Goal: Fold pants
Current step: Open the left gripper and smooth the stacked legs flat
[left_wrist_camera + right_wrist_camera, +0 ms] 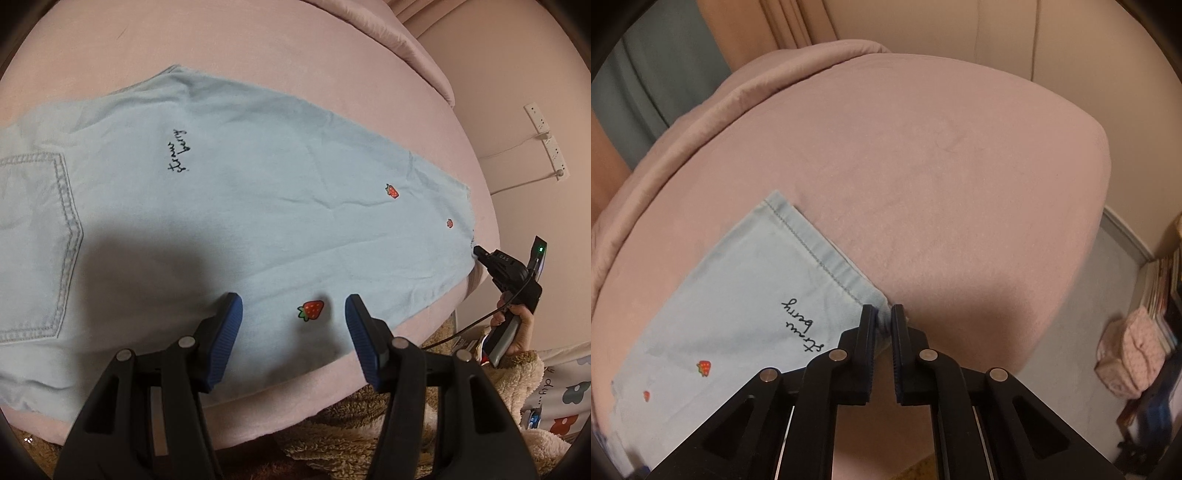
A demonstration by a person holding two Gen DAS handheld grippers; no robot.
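Now the pants (229, 206) lie flat on the bed (258, 44). Right gripper (884, 317) pinches the hem corner to lift it for folding; left gripper (293, 308) hovers wide above the leg edge.

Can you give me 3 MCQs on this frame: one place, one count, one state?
1. Where do the pants lie?
A. on a pink bed
B. on a wooden floor
C. on a chair

2. How many strawberry prints show in the left wrist view?
A. one
B. three
C. six

3. What is the right gripper doing?
A. hanging open above the bed
B. pinching the hem corner
C. holding a book

Answers: 1 A, pink bed surrounds the denim. 2 B, three red berries are visible. 3 B, its fingers are closed on the hem corner; the left gripper is open.
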